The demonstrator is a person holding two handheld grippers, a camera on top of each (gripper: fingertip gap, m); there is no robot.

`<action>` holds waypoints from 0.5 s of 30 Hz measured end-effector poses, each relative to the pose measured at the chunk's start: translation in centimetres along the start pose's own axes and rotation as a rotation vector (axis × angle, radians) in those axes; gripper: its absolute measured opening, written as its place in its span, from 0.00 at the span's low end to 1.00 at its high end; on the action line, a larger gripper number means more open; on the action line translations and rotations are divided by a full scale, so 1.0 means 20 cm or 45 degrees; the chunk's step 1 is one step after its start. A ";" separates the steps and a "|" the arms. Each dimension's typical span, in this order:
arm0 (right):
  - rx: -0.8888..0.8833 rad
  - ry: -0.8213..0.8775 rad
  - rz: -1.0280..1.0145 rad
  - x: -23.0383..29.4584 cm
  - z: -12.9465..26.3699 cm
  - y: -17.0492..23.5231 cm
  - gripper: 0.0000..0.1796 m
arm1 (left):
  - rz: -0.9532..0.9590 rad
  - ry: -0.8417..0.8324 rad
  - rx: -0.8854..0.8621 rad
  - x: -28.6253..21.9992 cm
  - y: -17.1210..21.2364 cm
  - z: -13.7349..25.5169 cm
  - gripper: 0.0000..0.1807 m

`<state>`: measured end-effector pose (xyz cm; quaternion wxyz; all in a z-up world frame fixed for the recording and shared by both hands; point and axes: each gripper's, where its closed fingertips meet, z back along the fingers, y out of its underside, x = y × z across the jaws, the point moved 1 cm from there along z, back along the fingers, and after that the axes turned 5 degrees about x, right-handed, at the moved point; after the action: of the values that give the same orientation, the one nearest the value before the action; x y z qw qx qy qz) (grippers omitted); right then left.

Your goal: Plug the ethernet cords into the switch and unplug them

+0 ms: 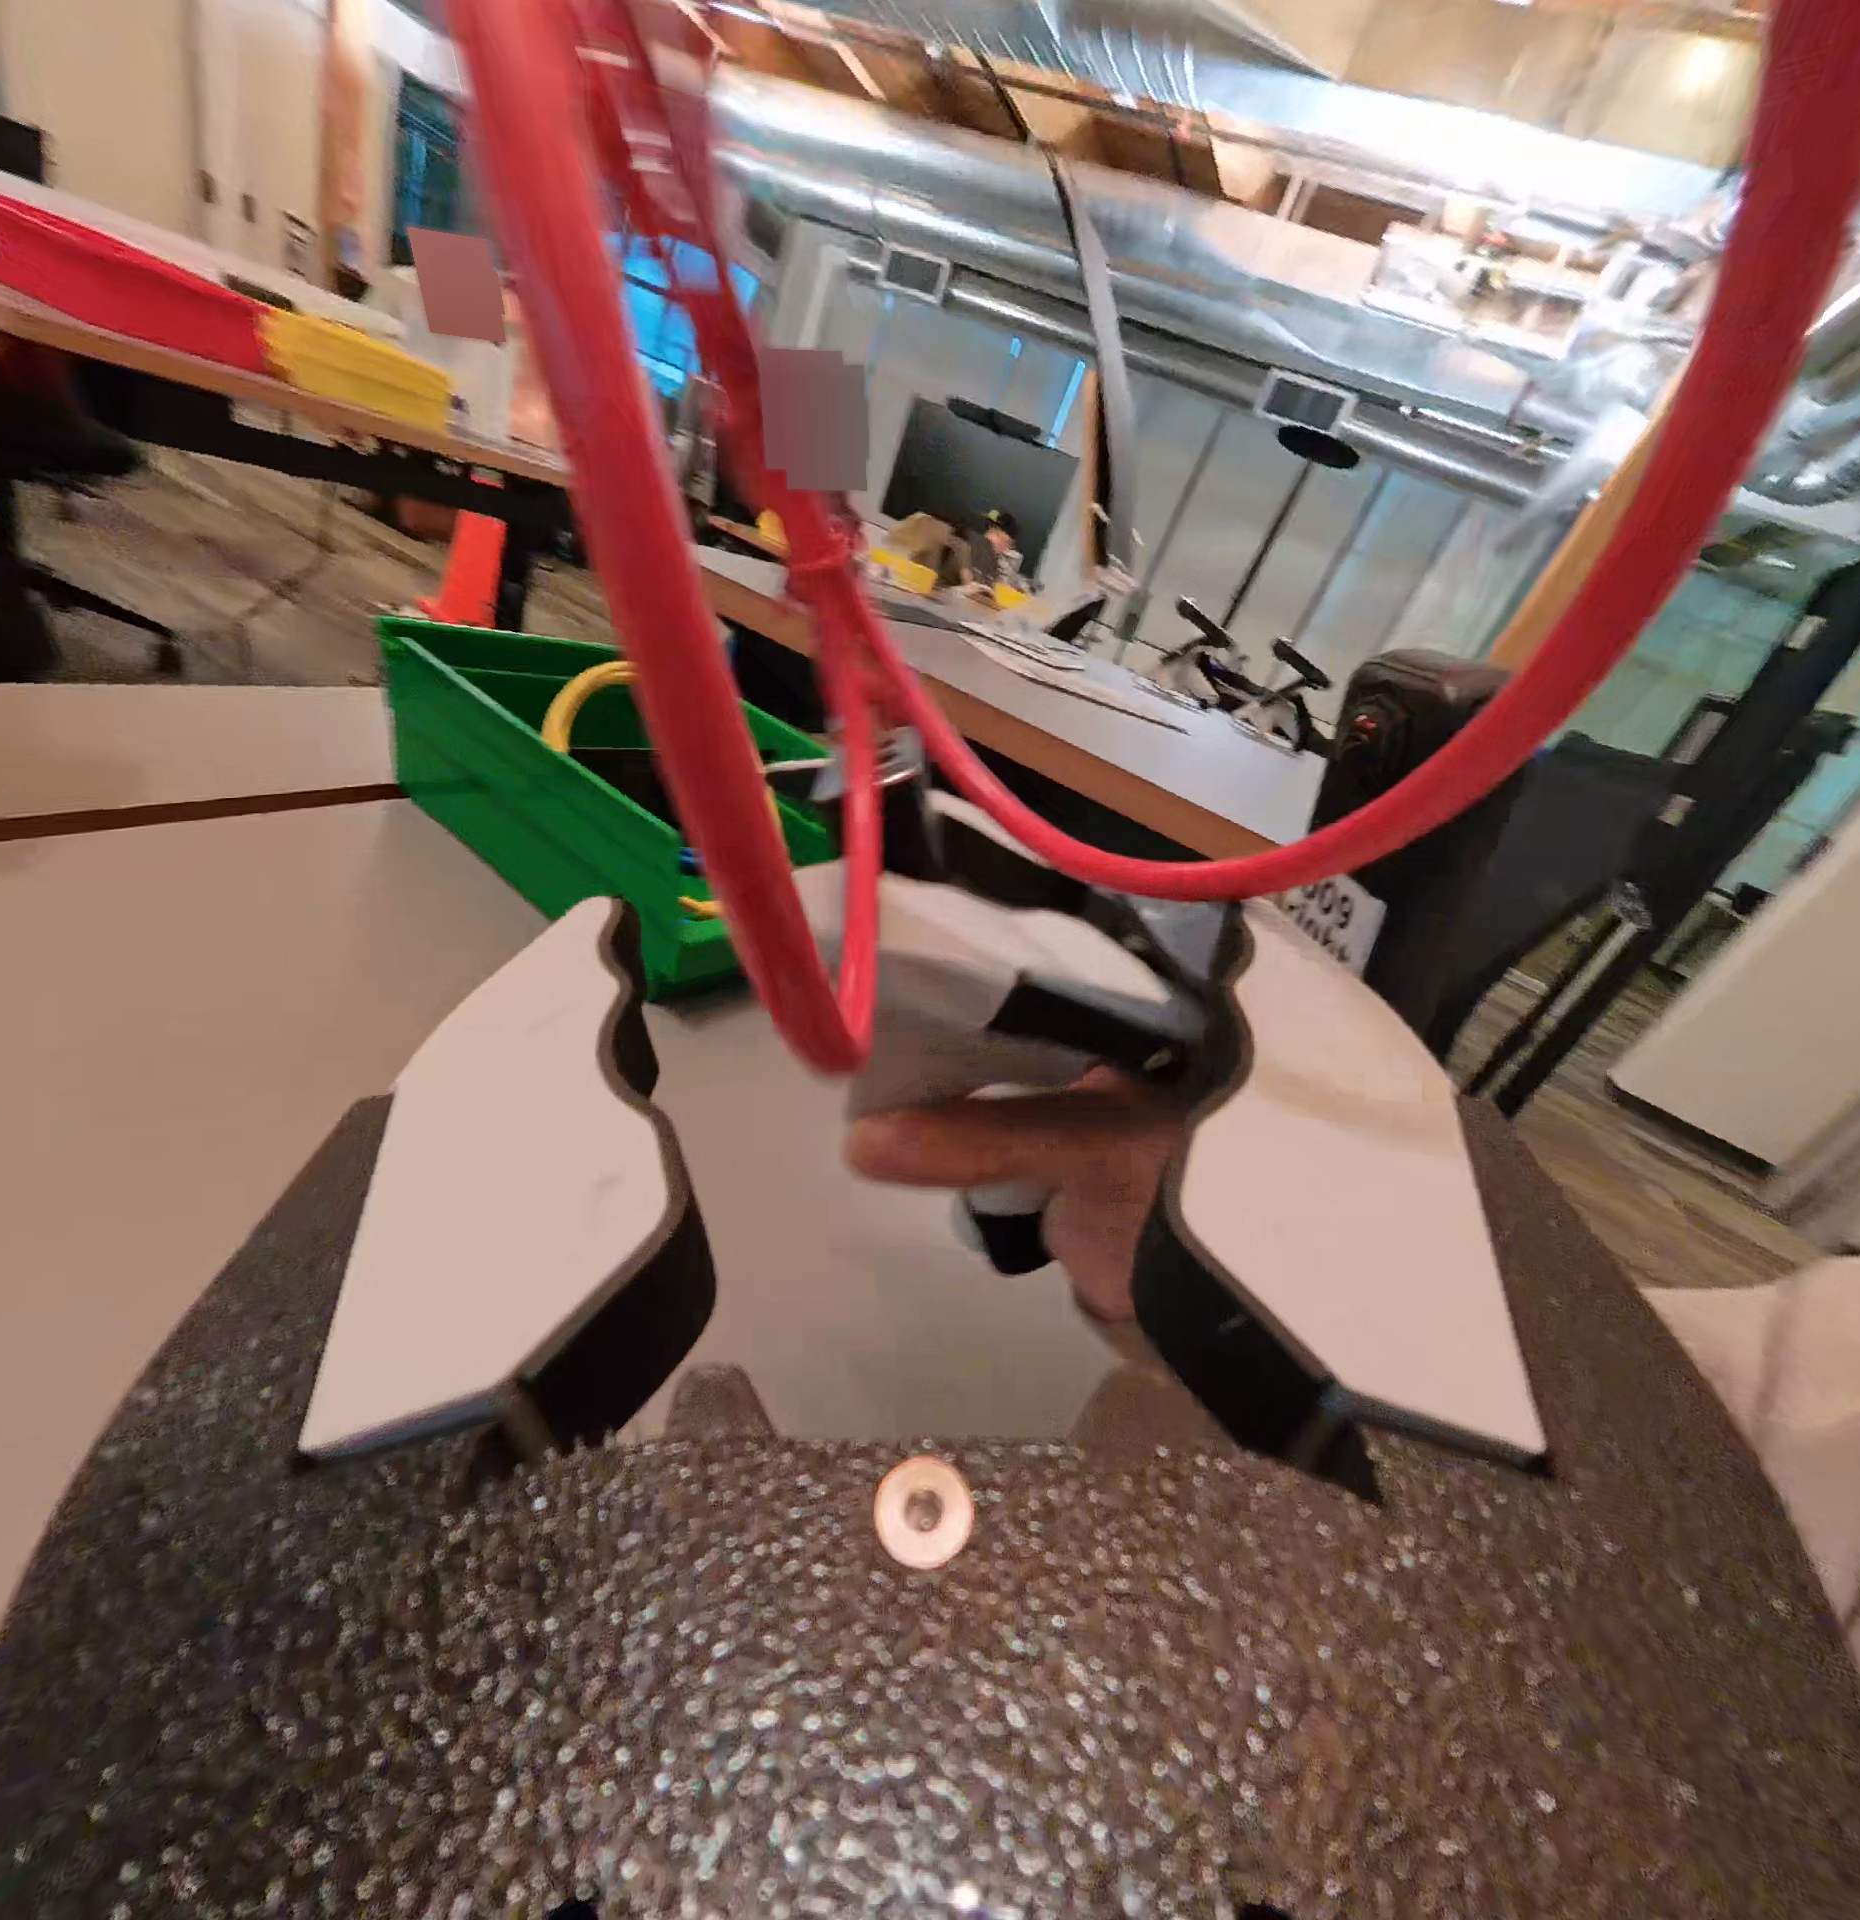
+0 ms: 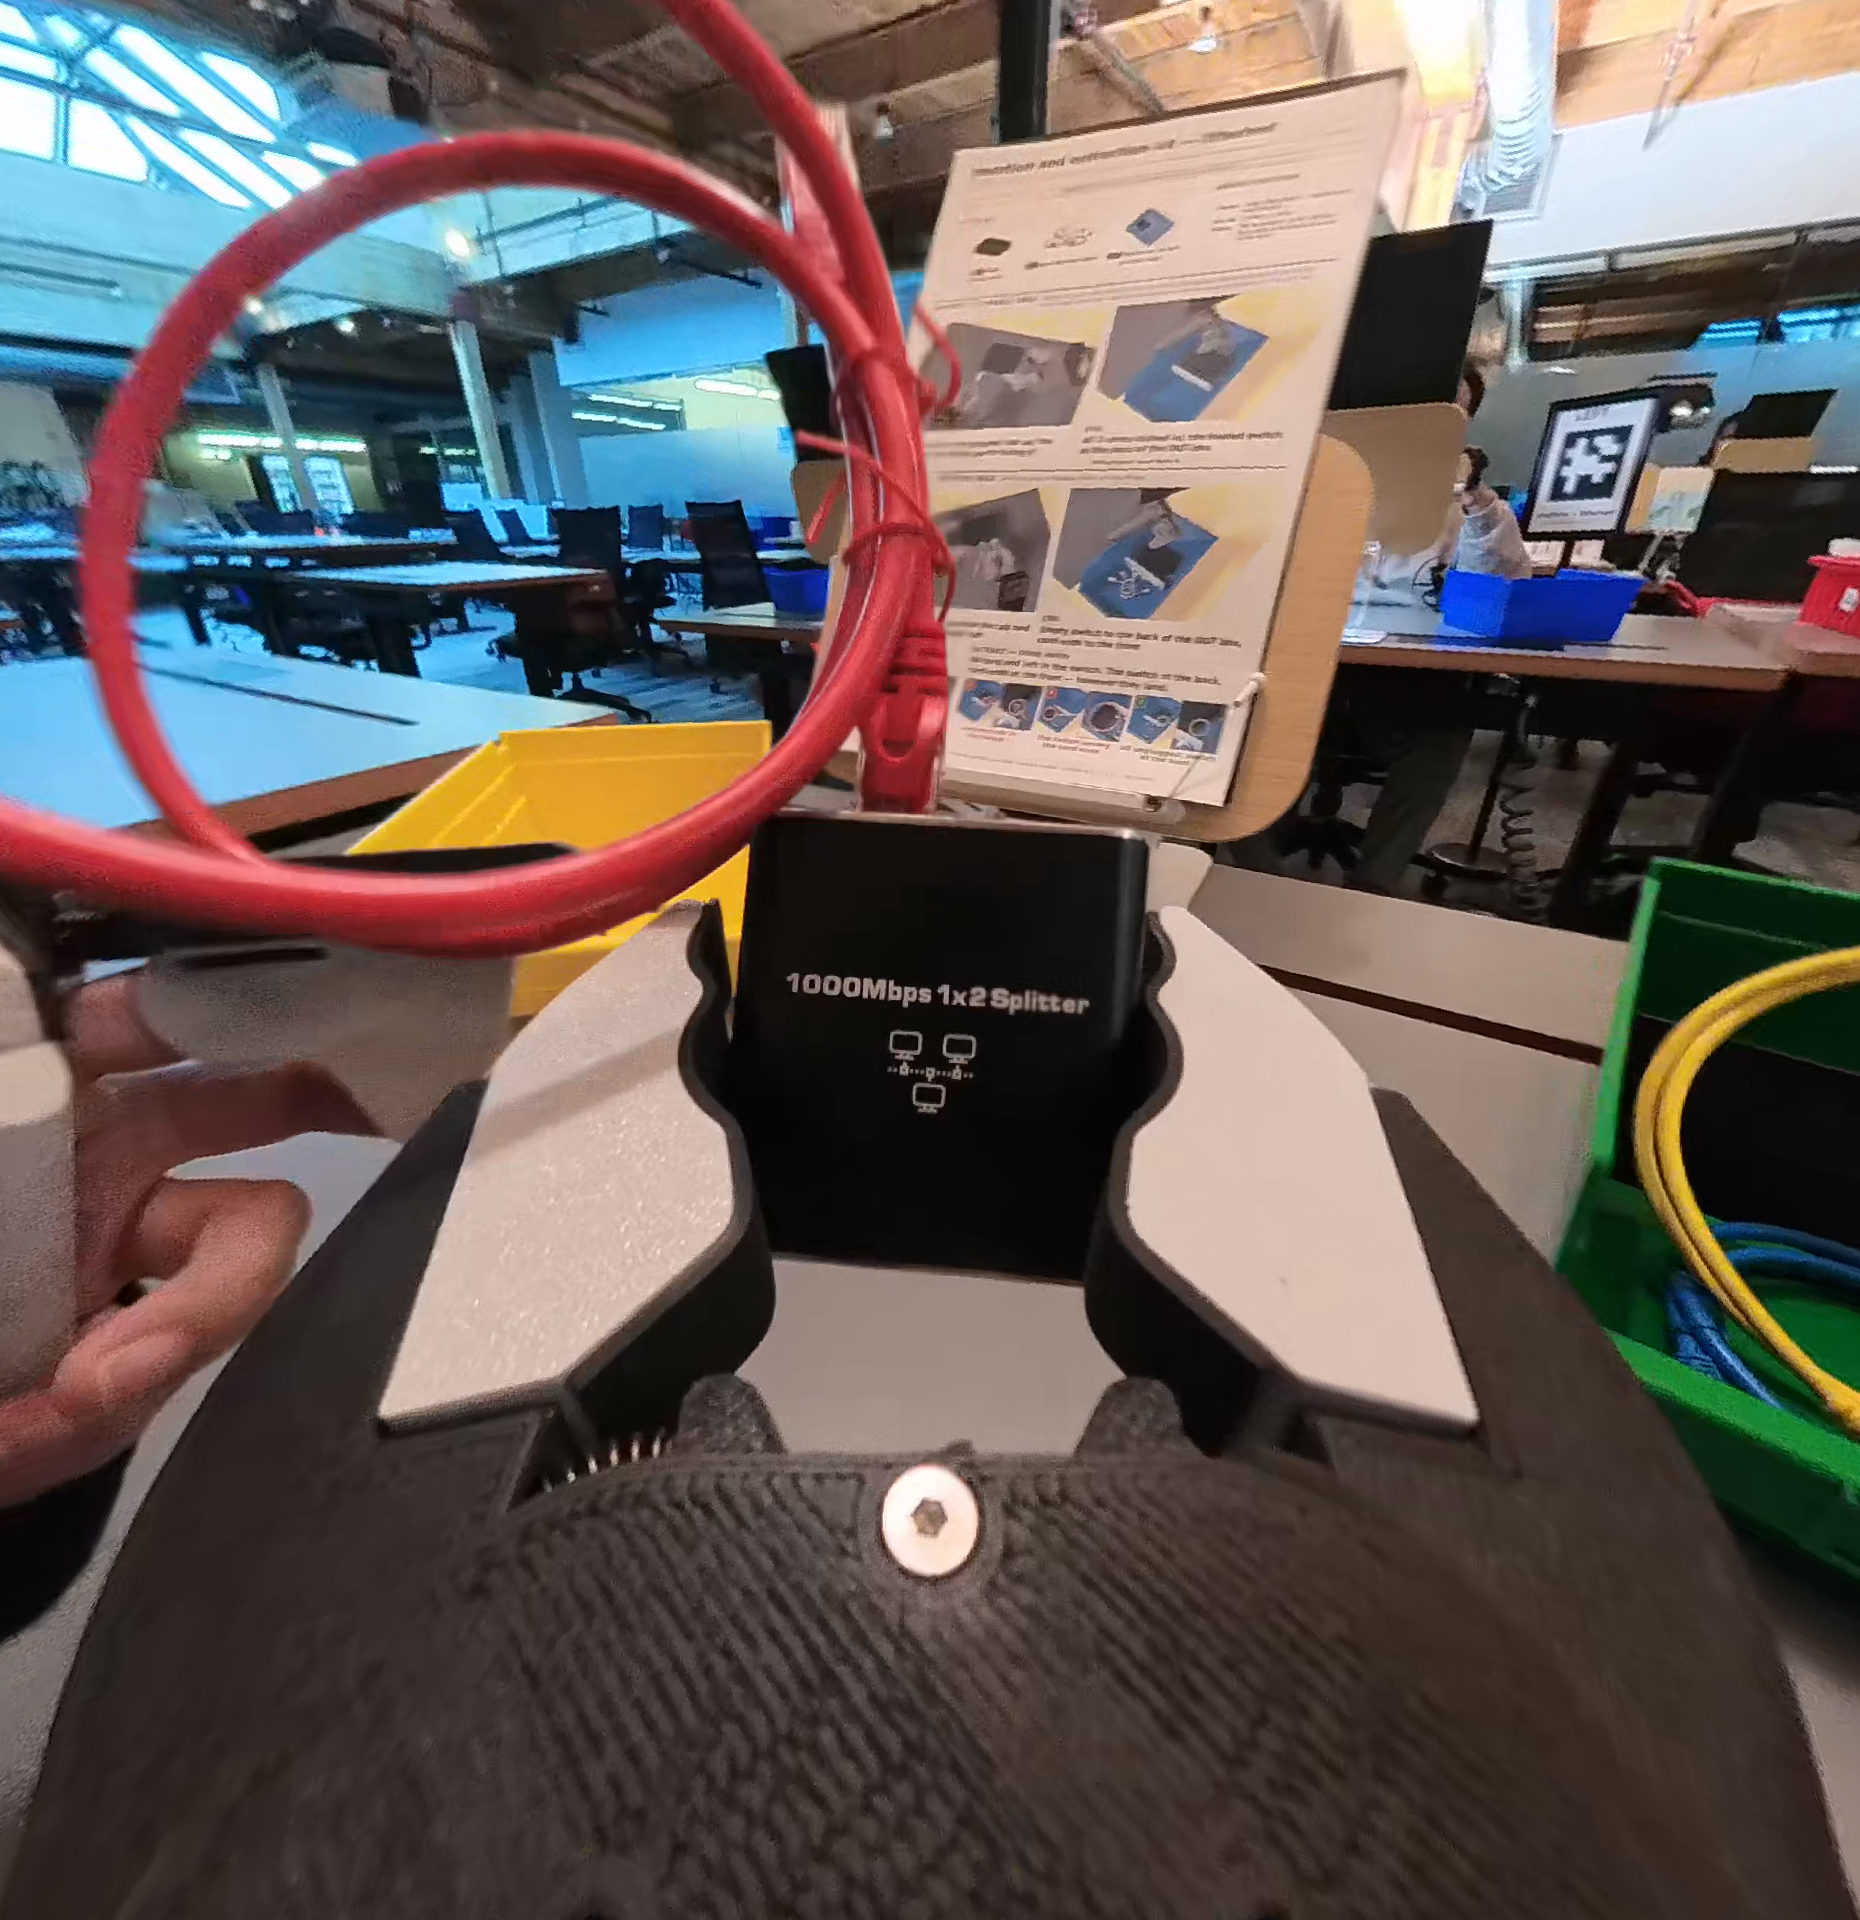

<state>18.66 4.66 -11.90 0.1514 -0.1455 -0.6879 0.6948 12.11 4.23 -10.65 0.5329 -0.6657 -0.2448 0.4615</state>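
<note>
My right gripper [image 2: 936, 925] is shut on the black switch [image 2: 936, 1091] and holds it upright above the table. A red ethernet cord [image 2: 490, 914] has its plug [image 2: 905, 727] seated in the switch's far end, and the cord coils in a tied loop to the left. My left gripper [image 1: 926, 925] is open and empty. The red cord [image 1: 635, 468] hangs in front of it, with the low end of one loop [image 1: 832, 1039] between the spread fingers, not gripped. The right gripper and the hand on it [image 1: 1009, 1143] show blurred beyond them.
A green bin [image 2: 1632, 1091] at the right holds yellow [image 2: 1674, 1143] and blue [image 2: 1736, 1309] cords; it also shows in the left wrist view [image 1: 510, 748]. A yellow bin [image 2: 614, 790] and an instruction sheet on a stand [image 2: 1134, 416] stand behind the switch. A hand [image 2: 157, 1247] is at the left.
</note>
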 end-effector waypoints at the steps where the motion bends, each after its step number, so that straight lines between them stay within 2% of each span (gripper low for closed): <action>1: 0.009 -0.013 0.024 0.03 -0.01 0.00 0.42 | -0.002 0.023 0.009 -0.03 0.00 -0.03 0.53; 3: 0.004 0.005 0.083 0.05 -0.01 0.00 0.42 | -0.048 -0.047 -0.031 -0.04 -0.04 -0.05 0.38; 4: 0.007 -0.003 0.112 0.06 -0.01 0.00 0.42 | -0.093 -0.104 -0.059 -0.02 -0.07 -0.04 0.24; 7: -0.013 -0.071 0.088 0.09 -0.02 0.00 0.42 | -0.197 -0.054 -0.103 -0.05 -0.12 -0.02 0.07; 11: -0.068 -0.066 0.072 0.09 -0.02 0.00 0.42 | -0.265 -0.007 -0.046 -0.07 -0.14 -0.01 0.05; 15: -0.091 -0.113 0.038 0.10 -0.02 0.00 0.42 | -0.180 0.096 -0.033 -0.07 -0.20 0.02 0.04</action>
<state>16.97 5.90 -11.85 0.1052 -0.1302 -0.7160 0.6777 11.86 4.47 -6.36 0.5643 -0.6705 -0.2768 0.3942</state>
